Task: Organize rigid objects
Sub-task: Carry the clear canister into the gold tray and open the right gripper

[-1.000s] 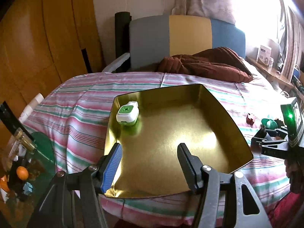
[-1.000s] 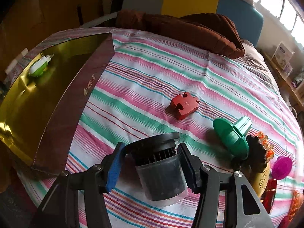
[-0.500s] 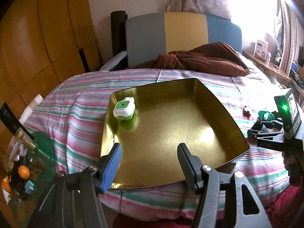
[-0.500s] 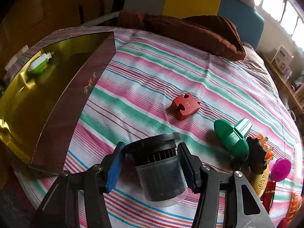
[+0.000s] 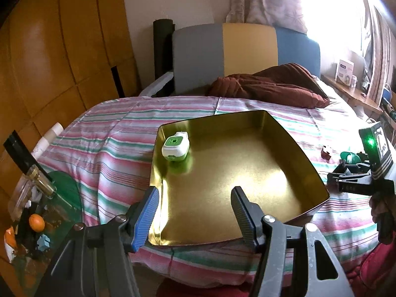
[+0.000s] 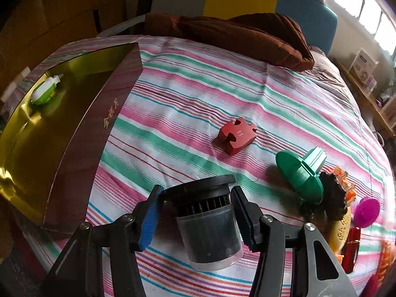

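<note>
Black-capped jar [image 6: 210,225] sits clamped between the jaws of the right hand-held gripper [image 6: 195,212] above the striped bed [image 6: 188,99]; the left hand-held gripper [image 5: 194,212] gapes empty over the gold tray [image 5: 292,143].

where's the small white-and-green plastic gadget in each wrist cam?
Left wrist: the white-and-green plastic gadget lies in the far-left corner of the gold metal tray, left of centre.
Right wrist: far left edge, same tray corner.
Shared landmark: the red wooden puzzle piece on the striped sheet.
</note>
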`<state>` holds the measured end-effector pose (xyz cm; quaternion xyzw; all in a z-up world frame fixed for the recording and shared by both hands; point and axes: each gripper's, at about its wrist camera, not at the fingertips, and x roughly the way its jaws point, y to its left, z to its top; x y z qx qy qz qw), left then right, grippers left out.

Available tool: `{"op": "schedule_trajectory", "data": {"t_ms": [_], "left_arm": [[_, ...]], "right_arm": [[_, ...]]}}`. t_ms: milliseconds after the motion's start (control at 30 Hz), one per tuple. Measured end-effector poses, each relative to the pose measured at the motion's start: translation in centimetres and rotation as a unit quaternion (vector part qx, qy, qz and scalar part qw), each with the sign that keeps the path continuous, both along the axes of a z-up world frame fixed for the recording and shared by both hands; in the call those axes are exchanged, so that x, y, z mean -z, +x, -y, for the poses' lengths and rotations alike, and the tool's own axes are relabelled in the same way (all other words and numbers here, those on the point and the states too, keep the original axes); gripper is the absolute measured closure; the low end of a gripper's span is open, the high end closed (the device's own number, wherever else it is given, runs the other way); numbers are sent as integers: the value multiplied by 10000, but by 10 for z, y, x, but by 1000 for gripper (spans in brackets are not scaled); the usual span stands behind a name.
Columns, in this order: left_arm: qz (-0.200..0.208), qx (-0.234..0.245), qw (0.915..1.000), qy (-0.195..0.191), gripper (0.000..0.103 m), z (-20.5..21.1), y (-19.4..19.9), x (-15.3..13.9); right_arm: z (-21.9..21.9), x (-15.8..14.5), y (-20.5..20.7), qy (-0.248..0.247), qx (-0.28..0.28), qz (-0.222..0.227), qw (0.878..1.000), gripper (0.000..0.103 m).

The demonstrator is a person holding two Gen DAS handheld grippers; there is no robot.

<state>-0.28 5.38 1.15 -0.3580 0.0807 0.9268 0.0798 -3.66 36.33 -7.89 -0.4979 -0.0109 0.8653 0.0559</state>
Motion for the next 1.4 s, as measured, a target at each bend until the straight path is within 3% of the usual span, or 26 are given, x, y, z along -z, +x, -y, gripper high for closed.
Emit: {"op": "schedule_trajectory", "data": {"t_ms": [200,467,633,933,1133,1167,1200,1400], "left_arm": [[66,-116,9999,66,42,12,-3,5],[201,-385,9989,201,42,36,-7,15],[304,-764,9963,261,42,65,-11,23],[434,-1132,9920,343,42,96,-18,34],[583,-1159,9909,344,42,99,-21,43],[588,-1152,9909,363,42,100,-21,43],[572,-1150,9910,364,42,100,-20,42],[559,-1133,9912,401,42,100,-21,42]], "right_arm": [[14,-45,0,-137,47,-504,9986,47],[84,-89,-27,-599,-765,-845,9917,47],[150,-75,-62,-1014,-1291,-556,9849,47],[235,-27,-129,-1594,-1305,250,9782,47],[259,-1,-158,-2222,-1123,633,9664,44],[259,1,-160,-2378,-1076,650,9632,37],[259,0,-160,-2436,-1032,618,9624,31],[245,-13,-142,-2542,-1012,337,9612,25]]}}
